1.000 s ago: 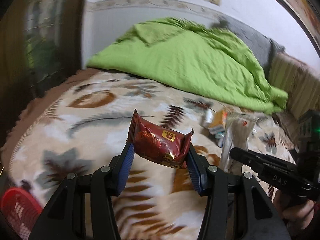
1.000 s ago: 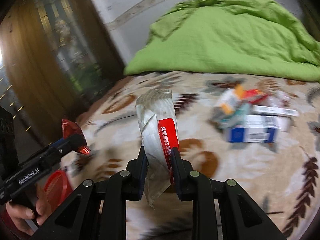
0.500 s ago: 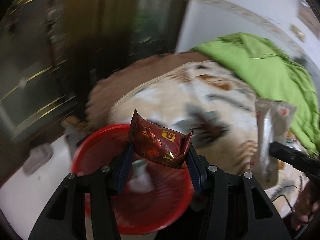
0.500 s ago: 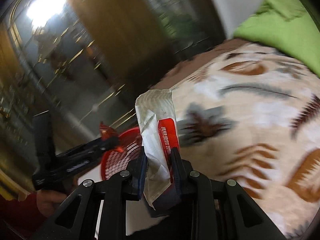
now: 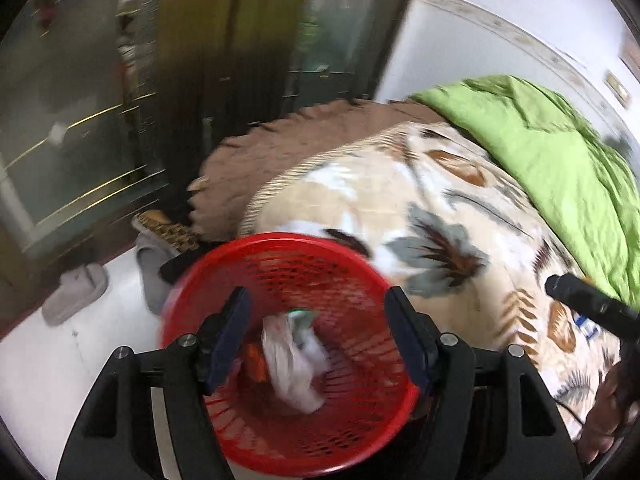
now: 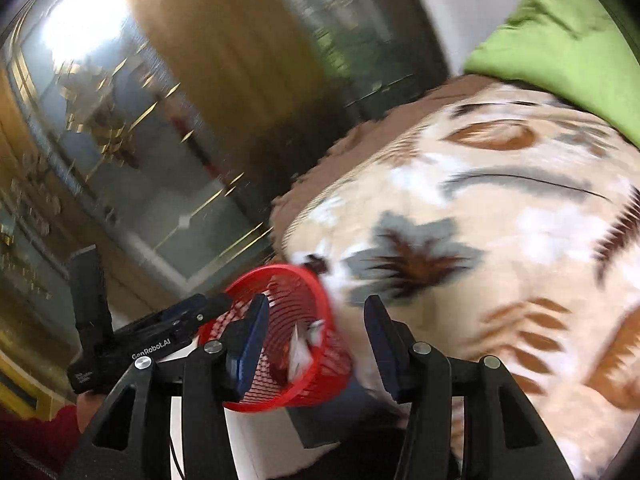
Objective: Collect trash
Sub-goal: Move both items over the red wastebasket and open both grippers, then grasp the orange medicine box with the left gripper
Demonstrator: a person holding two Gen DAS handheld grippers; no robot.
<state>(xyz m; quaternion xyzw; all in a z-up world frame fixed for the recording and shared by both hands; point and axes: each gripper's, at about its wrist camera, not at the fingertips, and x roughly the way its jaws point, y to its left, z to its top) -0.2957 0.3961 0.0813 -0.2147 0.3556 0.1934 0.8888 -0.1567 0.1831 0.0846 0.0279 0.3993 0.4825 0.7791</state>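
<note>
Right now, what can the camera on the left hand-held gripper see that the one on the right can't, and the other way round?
Only the left wrist view looks down into the red basket, showing crumpled white trash inside and grey slippers on the floor. Only the right wrist view shows the left hand-held gripper from the side and a red sleeve. Both show the basket, the patterned blanket and the green quilt.

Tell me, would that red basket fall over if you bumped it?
Probably, yes. The red basket is thin plastic mesh, so likely light. Only a few wrappers lie inside, adding little weight. It looks narrower at the bottom, so a bump could tip it.
</note>
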